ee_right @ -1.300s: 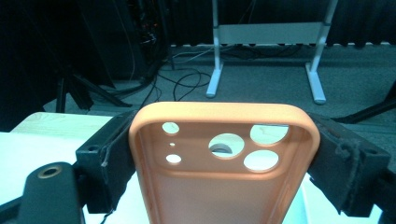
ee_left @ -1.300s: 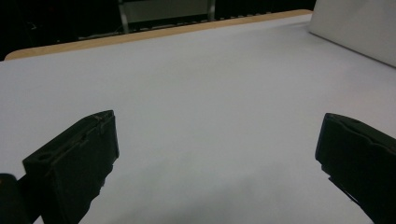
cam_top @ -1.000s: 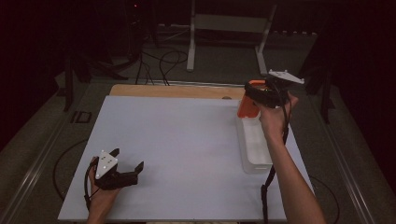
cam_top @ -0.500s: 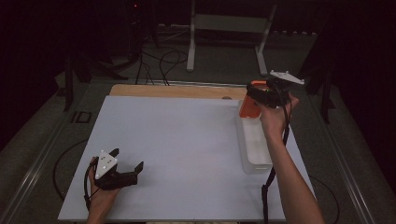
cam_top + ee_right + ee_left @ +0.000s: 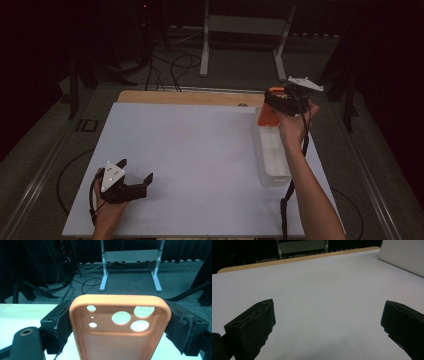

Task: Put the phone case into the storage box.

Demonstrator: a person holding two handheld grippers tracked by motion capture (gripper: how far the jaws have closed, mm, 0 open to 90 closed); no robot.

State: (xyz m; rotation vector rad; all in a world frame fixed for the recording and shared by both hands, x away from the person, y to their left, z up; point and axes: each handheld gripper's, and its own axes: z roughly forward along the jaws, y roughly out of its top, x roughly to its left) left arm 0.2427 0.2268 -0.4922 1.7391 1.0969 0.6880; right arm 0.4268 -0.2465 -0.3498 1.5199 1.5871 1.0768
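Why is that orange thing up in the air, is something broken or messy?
Nothing looks broken or spilled. The orange phone case is clamped between the right gripper's jaws, above the clear tray. The left gripper rests open on the bare white table.

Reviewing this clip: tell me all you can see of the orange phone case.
The orange phone case looks like soft matte plastic, empty, its inside facing the camera, with three large round lens holes and smaller ones. The right gripper clamps its long sides between black jaws. In the high view it hangs above the far end of the clear tray.

Two hand-held grippers, left hand-held gripper (image 5: pixel 134 181) and right hand-held gripper (image 5: pixel 270 100), one orange phone case (image 5: pixel 120 325), one clear tray (image 5: pixel 272 160), one white table (image 5: pixel 190 150)
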